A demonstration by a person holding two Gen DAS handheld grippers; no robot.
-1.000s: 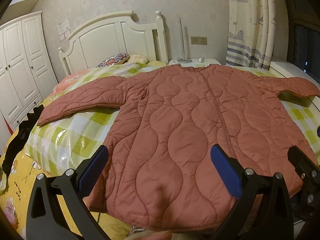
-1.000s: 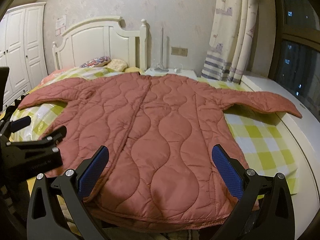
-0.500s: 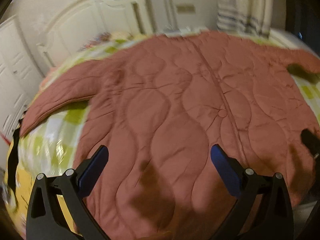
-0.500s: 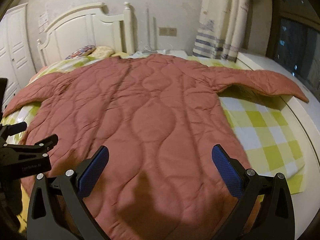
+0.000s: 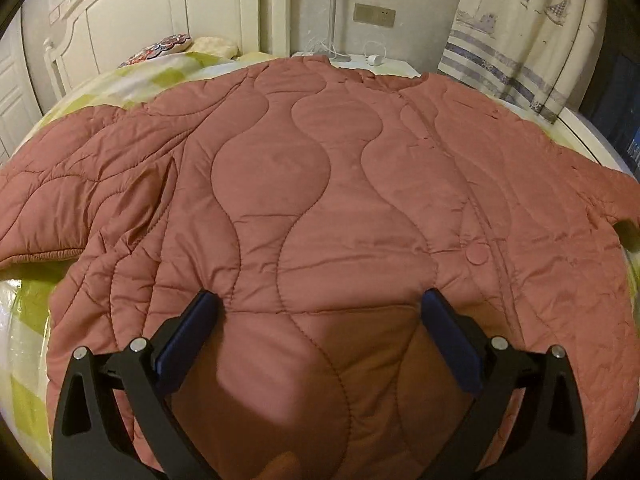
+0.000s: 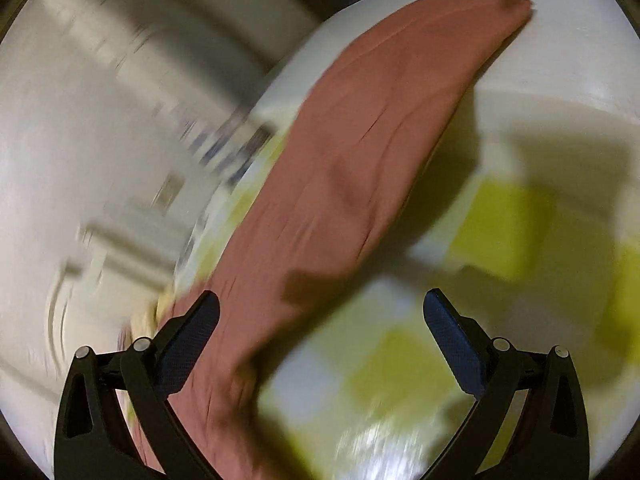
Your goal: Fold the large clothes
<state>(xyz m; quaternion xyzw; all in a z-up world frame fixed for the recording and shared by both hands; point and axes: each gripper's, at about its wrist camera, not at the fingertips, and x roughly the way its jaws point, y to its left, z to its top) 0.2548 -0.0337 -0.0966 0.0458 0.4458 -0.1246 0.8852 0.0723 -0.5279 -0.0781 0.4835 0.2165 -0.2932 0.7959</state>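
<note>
A large rust-pink quilted coat [image 5: 320, 200] lies spread flat, front up, on a bed with a yellow-green checked cover [image 5: 24, 312]. My left gripper [image 5: 318, 300] is open and empty, low over the coat's middle. Its left sleeve [image 5: 60, 184] stretches out to the left. My right gripper [image 6: 320, 304] is open and empty above the coat's right sleeve [image 6: 360, 152]. That sleeve runs away toward the bed's white edge [image 6: 560, 60]. The right wrist view is blurred by motion.
A white headboard [image 5: 160, 20] and a pillow [image 5: 160, 46] stand at the far left. A white nightstand with a lamp pole [image 5: 334, 8] is behind the coat. A striped curtain [image 5: 520, 40] hangs at the right, by a dark window [image 5: 624, 80].
My left gripper moved forward over the coat, from its hem to its middle. My right gripper swung right and turned from the coat's body toward the right sleeve. Both stayed open.
</note>
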